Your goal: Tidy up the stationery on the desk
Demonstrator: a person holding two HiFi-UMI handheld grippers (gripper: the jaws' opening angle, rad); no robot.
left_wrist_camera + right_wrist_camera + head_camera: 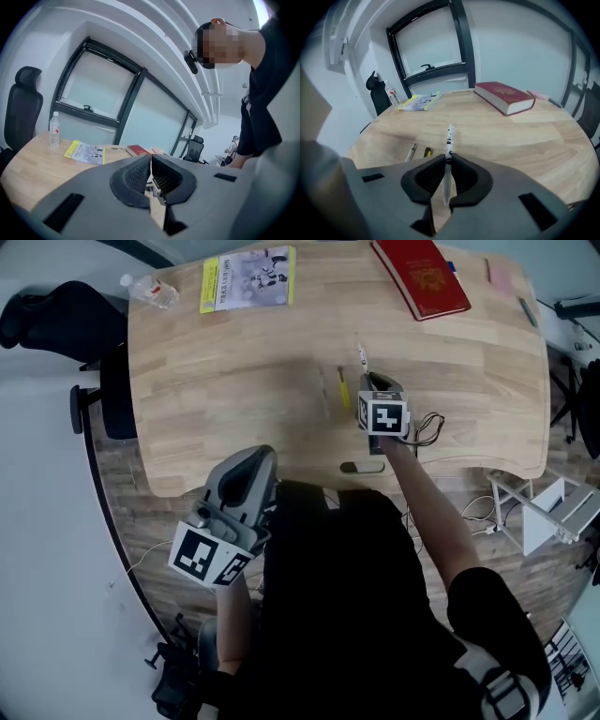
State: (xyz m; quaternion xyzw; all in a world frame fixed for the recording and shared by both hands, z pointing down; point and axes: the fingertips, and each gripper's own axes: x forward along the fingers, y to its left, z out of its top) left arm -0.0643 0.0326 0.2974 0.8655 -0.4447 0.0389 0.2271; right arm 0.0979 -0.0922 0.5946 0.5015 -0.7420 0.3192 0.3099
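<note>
My right gripper (447, 158) is shut on a white pen (449, 138) with black print. The pen pokes forward past the jaws, just above the wooden desk (234, 352); the head view shows the white pen (362, 357) too. Left of it on the desk lie a yellow pen (427, 152) and a silver pen (411, 152). My left gripper (151, 161) is shut with nothing between its pads. In the head view the left gripper (255, 460) hangs off the desk's front edge, close to the person's body.
A red book (420, 276) lies at the back right and a yellow-edged magazine (248, 279) at the back left, with a water bottle (150, 289) near the left corner. A pink pad (500, 277) and a green pen (528, 310) lie at the far right. A black chair (42, 315) stands to the left.
</note>
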